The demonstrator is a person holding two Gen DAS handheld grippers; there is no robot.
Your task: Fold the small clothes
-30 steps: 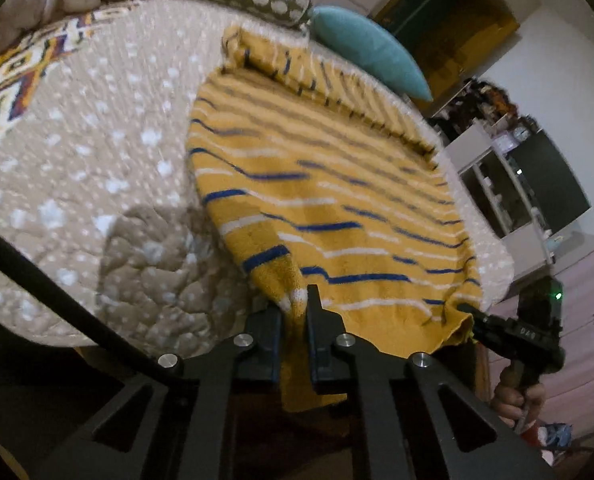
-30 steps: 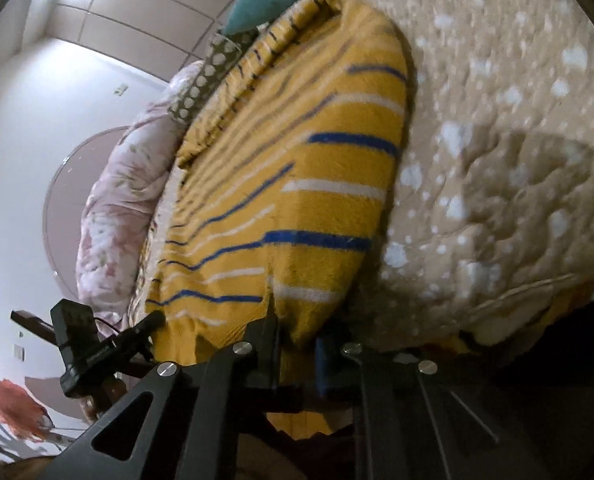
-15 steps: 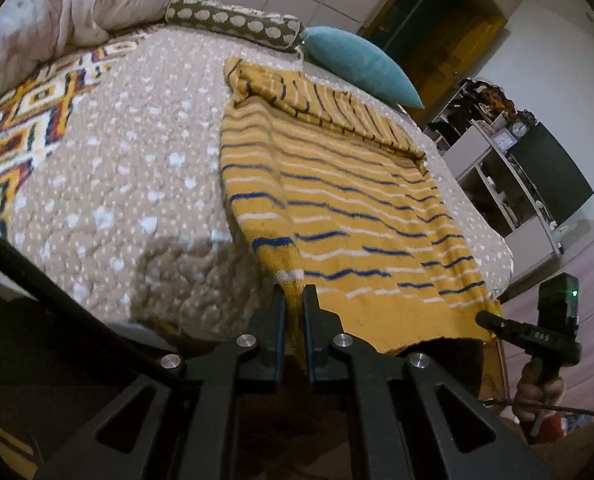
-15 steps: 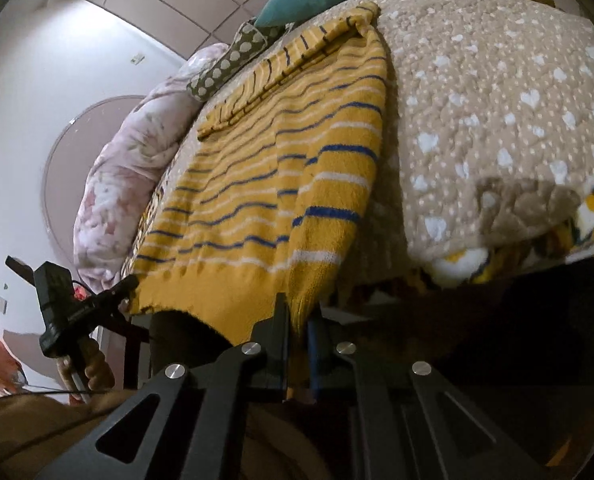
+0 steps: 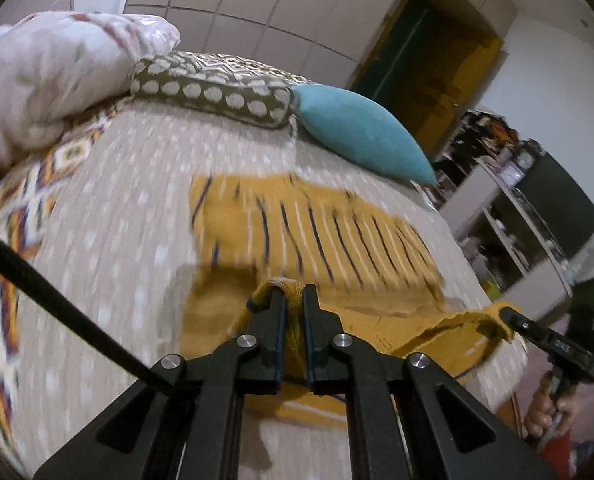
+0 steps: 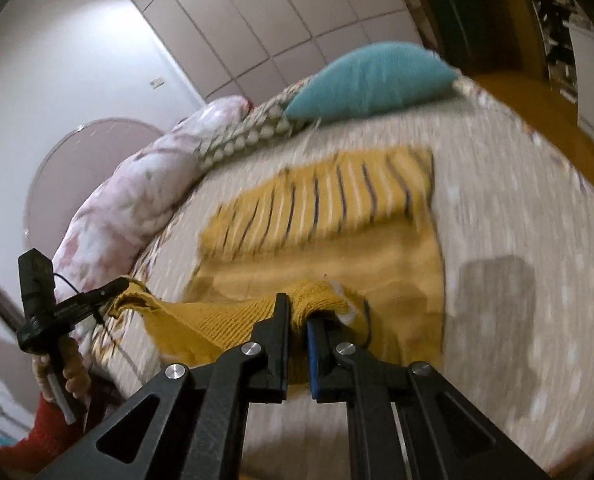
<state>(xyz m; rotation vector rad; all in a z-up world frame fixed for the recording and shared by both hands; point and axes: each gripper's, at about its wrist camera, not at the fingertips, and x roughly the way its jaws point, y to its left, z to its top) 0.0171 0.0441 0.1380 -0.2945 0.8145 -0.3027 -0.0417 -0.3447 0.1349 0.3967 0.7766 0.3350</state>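
A yellow knitted sweater with blue and white stripes [image 5: 321, 236] lies on the bed; its far part is flat and its near hem is lifted off the cover. My left gripper [image 5: 293, 296] is shut on one hem corner. My right gripper [image 6: 297, 308] is shut on the other hem corner of the sweater [image 6: 337, 200]. The hem hangs stretched in the air between the two grippers, above the rest of the sweater. Each gripper shows in the other's view, the right gripper [image 5: 513, 314] at the right and the left gripper [image 6: 113, 290] at the left. Both views are motion-blurred.
The bed has a beige spotted quilt [image 5: 117, 216]. A teal pillow [image 5: 361, 132], a dotted bolster [image 5: 213, 92] and a pink floral duvet [image 5: 45, 80] lie at the far end. Shelves and a dark screen [image 5: 553, 200] stand to the right.
Both grippers have risen and swung forward over the bed, carrying the sweater's hem up and toward the far end. The hem hung over the bed edge before.
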